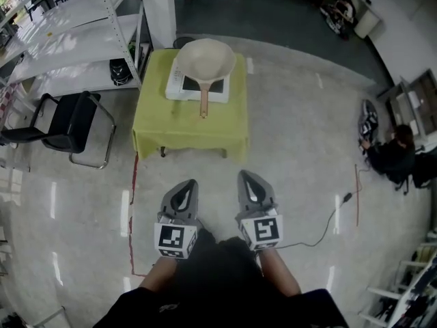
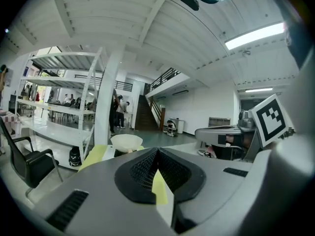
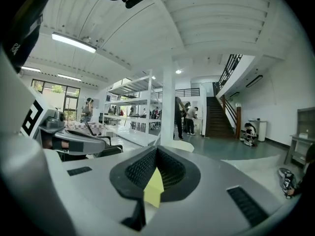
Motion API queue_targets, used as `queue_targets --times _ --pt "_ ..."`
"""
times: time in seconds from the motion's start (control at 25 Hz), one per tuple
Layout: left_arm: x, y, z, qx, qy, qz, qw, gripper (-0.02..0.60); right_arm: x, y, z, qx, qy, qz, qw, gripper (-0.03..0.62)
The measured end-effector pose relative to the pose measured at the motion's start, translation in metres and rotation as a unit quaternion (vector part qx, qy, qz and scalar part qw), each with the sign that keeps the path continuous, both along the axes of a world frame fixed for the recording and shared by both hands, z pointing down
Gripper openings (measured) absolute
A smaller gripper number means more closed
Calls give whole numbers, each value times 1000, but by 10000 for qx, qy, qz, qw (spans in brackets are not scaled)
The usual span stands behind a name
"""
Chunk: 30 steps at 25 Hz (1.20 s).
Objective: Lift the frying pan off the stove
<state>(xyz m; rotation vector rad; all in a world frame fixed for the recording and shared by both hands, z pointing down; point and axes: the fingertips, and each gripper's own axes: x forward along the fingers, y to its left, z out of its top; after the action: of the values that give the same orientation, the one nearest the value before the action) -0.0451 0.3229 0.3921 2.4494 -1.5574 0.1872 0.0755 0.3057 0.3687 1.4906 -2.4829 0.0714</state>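
Two grippers are hovering side by side above the pale floor, well short of the task's thing. The left gripper and the right gripper are both pointing forward, each with its jaws pressed together and gripping nothing. Straight ahead and well apart from them, the cream frying pan is sitting on a white induction stove. The stove is resting on a small table draped in yellow-green cloth. The pan's wooden handle is pointing back toward the grippers, lying between their two lines and nearer the left one's.

In both gripper views the grey jaw bodies are filling the lower half and covering most of the table. The left gripper view is showing the pan's bowl just above and left of the jaw tips, with a strip of cloth beside it, while the handle is staying out of sight. The right gripper view is catching only a cream edge of the pan just right of the tips, beside a white pillar, and the stove is hidden there.

Only the head view is showing the black chair and metal shelving left of the table, and a seated person far off to the right gripper's side. Only the gripper views are taking in a staircase and distant standing figures, too small to make out.
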Motion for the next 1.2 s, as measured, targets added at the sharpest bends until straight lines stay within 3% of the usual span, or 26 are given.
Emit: queue_targets --times 0.16,0.48,0.72,1.2 --pt "-17 -12 0 -46 22 69 10000 43 -13 -11 -4 40 29 21 10000 15" --pt "-15 -33 21 -266 -67 469 9985 44 -19 -45 9 -54 28 37 10000 15" --pt "-20 -63 34 -490 33 475 9977 44 -21 -79 22 -249 38 -6 9997 15" --pt "2 -176 42 -837 96 492 9952 43 -6 -193 34 -393 -111 -227 9989 15"
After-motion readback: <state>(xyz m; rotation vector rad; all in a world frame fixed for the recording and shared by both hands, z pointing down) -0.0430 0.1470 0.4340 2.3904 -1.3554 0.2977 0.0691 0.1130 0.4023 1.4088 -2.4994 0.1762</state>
